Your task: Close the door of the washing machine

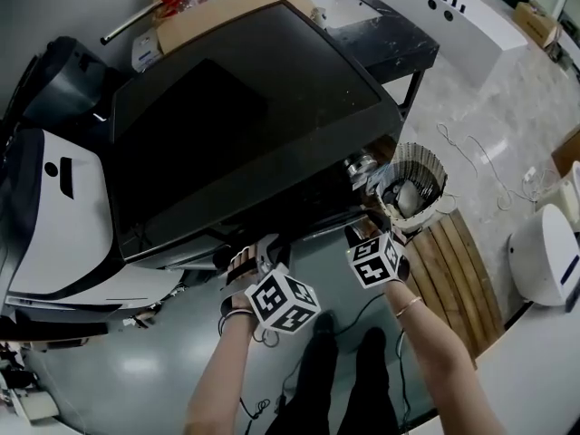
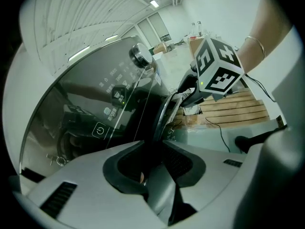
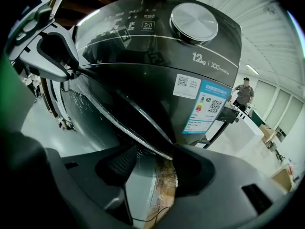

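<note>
The washing machine (image 1: 245, 116) fills the head view, which hides its near front; closing looks unfinished. Only the gripper views show the door (image 3: 138, 123) ajar at that front, with the left gripper (image 2: 155, 149) clenched on its rim and the right gripper (image 3: 150, 159) released astride it.

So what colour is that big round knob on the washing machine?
The knob is brushed silver against the dark panel; the right gripper view shows it best.
</note>
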`<state>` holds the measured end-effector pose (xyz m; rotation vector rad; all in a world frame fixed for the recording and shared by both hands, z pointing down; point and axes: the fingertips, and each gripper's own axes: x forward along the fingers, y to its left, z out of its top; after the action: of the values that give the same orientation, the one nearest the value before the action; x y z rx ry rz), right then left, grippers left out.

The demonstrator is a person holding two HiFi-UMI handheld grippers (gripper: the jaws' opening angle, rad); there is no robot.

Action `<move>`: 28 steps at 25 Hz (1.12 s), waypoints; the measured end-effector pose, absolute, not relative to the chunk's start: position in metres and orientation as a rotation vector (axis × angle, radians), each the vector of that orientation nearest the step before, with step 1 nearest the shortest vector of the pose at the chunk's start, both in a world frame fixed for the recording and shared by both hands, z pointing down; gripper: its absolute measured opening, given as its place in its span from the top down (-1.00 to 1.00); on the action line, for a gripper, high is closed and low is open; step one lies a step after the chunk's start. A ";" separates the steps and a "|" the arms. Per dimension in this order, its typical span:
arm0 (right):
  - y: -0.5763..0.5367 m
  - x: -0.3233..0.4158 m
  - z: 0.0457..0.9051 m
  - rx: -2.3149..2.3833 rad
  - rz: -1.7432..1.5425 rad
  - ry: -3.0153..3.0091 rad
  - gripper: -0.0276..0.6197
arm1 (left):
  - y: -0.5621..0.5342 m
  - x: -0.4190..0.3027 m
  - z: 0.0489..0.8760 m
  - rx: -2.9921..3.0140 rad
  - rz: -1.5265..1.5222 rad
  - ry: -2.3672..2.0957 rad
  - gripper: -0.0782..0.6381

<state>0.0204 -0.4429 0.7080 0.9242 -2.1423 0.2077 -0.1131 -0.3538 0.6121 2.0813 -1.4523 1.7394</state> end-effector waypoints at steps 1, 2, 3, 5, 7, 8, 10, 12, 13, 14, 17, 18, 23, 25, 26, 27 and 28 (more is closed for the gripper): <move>-0.444 0.020 0.708 0.922 0.208 -2.147 0.16 | -0.355 -0.113 0.613 2.071 1.739 -1.465 0.43; -0.445 0.020 0.709 0.919 0.208 -2.151 0.16 | -0.355 -0.113 0.613 2.062 1.738 -1.479 0.43; -0.445 0.021 0.709 0.916 0.209 -2.155 0.16 | -0.356 -0.113 0.614 2.054 1.739 -1.491 0.43; -0.445 0.021 0.710 0.905 0.212 -2.162 0.16 | -0.356 -0.112 0.614 2.038 1.740 -1.511 0.42; -0.444 0.022 0.710 0.890 0.217 -2.164 0.16 | -0.355 -0.111 0.614 2.021 1.740 -1.523 0.42; -0.444 0.022 0.710 0.884 0.218 -2.165 0.16 | -0.355 -0.111 0.614 2.014 1.740 -1.526 0.42; -0.445 0.022 0.709 0.881 0.216 -2.166 0.16 | -0.356 -0.111 0.614 2.002 1.736 -1.531 0.41; -0.446 0.023 0.708 0.883 0.216 -2.165 0.16 | -0.356 -0.110 0.613 1.990 1.731 -1.537 0.41; -0.446 0.023 0.708 0.883 0.217 -2.167 0.15 | -0.356 -0.110 0.613 1.985 1.729 -1.542 0.41; -0.446 0.023 0.709 0.882 0.216 -2.170 0.15 | -0.356 -0.110 0.613 1.979 1.727 -1.548 0.40; -0.448 0.023 0.710 0.876 0.210 -2.188 0.14 | -0.357 -0.110 0.614 1.966 1.721 -1.570 0.40; -0.448 0.022 0.711 0.873 0.205 -2.195 0.14 | -0.358 -0.110 0.615 1.964 1.720 -1.576 0.40; -0.451 0.021 0.711 0.875 0.193 -2.212 0.13 | -0.360 -0.111 0.615 1.961 1.712 -1.573 0.39; -0.451 0.020 0.712 0.871 0.196 -2.217 0.13 | -0.360 -0.110 0.616 1.964 1.708 -1.569 0.39; -0.451 0.020 0.713 0.868 0.197 -2.219 0.13 | -0.361 -0.110 0.616 1.965 1.706 -1.569 0.38; -0.452 0.020 0.713 0.864 0.198 -2.221 0.13 | -0.361 -0.110 0.617 1.966 1.705 -1.568 0.38; -0.453 0.020 0.714 0.860 0.199 -2.222 0.13 | -0.362 -0.110 0.617 1.967 1.705 -1.568 0.38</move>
<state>0.0197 -0.4525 0.7137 0.8603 -2.2217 0.1993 -0.1105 -0.3617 0.6170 1.9668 -1.5684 1.7048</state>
